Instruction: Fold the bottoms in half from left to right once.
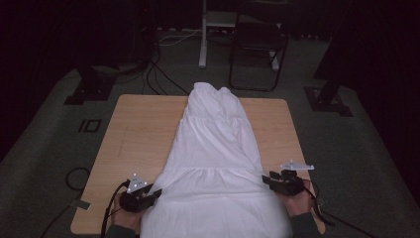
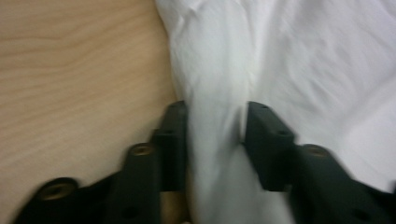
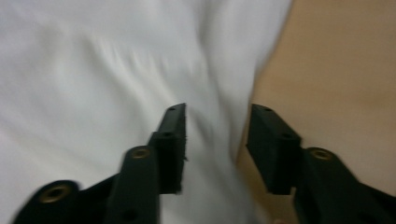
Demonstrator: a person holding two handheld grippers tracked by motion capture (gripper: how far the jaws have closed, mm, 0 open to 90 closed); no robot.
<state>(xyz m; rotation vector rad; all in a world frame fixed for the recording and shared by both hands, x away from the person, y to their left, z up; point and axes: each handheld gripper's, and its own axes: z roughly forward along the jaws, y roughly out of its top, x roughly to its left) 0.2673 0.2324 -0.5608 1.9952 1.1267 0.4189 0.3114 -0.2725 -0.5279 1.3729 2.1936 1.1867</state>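
I hold my left gripper (image 1: 148, 194) and right gripper (image 1: 275, 181) spread at the lower side edges of the white dress (image 1: 213, 163) lying lengthwise down the table (image 1: 133, 129), probably just letting go, each hem fold loose between the jaws.

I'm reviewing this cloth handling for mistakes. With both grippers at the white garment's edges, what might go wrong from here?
The white fabric garment hangs over the near edge of the light wooden table, so it may slide off. A fold lies between the open left gripper jaws; withdrawing could snag it. The right gripper straddles the hem and might drag it crooked.
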